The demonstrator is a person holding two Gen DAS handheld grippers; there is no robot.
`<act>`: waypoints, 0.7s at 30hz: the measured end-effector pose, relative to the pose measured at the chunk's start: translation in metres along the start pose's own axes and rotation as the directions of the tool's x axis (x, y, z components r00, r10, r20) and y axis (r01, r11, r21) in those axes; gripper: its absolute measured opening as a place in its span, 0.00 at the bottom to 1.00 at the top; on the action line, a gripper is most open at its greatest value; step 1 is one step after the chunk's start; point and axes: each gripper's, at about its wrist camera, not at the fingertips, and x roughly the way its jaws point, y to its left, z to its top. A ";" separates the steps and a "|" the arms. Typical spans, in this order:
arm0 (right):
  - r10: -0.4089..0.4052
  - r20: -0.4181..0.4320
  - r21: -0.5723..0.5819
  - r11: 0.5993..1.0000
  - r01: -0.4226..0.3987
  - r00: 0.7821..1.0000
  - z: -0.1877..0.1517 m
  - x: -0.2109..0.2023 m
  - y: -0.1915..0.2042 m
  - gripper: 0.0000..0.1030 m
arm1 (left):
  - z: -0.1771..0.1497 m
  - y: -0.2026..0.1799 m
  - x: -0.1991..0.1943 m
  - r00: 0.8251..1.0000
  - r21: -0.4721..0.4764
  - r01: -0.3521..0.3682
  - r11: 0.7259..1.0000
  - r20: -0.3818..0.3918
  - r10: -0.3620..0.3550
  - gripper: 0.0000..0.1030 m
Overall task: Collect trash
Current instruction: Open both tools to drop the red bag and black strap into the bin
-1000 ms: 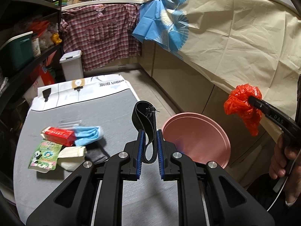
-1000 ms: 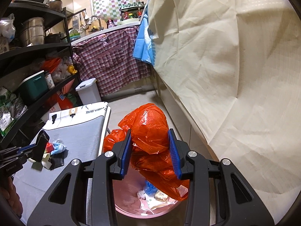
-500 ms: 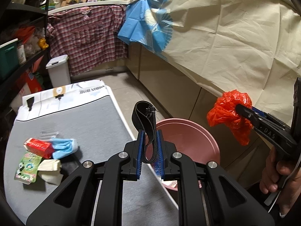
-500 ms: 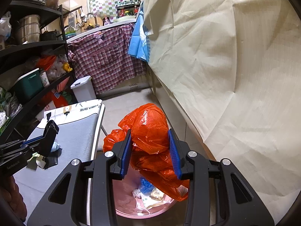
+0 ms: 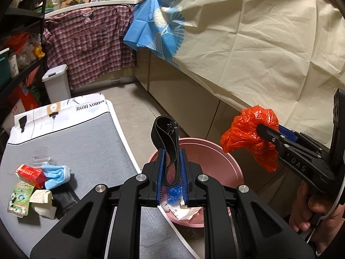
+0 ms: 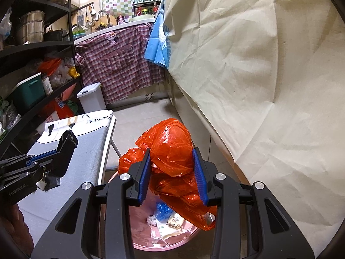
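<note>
where the grey board (image 5: 71,151) ends, a pink basin (image 5: 215,151) sits on floor tiles (image 5: 138,116).

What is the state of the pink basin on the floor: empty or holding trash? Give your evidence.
Holding trash. Inside the pink basin lie a blue plastic wad, white paper scraps and a small packet.

A basin (image 5: 215,151) sits on the floor just right of a padded table (image 5: 86,142), below a draped counter (image 5: 248,54) running along the right. Wrappers (image 6: 170,222) lie in the basin. On the table's near left, a carton (image 5: 30,173), a face mask (image 5: 57,172) and a sachet (image 5: 19,198) cluster together. A strap (image 5: 167,138) hangs over the basin's near rim; a crumpled bag (image 6: 172,157) hangs above the basin to its right. At the far end, a lidded bin (image 5: 56,83) stands before a hanging shirt (image 5: 90,43).
</note>
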 end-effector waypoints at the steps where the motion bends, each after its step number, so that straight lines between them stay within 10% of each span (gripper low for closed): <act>1: -0.003 -0.002 -0.002 1.000 0.003 1.000 0.000 0.001 0.000 0.37 | 0.000 0.000 0.002 1.000 0.000 0.002 1.000 -0.003 -0.002 0.13; 21: -0.007 -0.056 -0.021 1.000 0.006 0.998 -0.003 0.022 0.002 0.40 | 0.001 -0.010 0.027 0.998 -0.001 0.026 1.000 -0.054 -0.026 0.23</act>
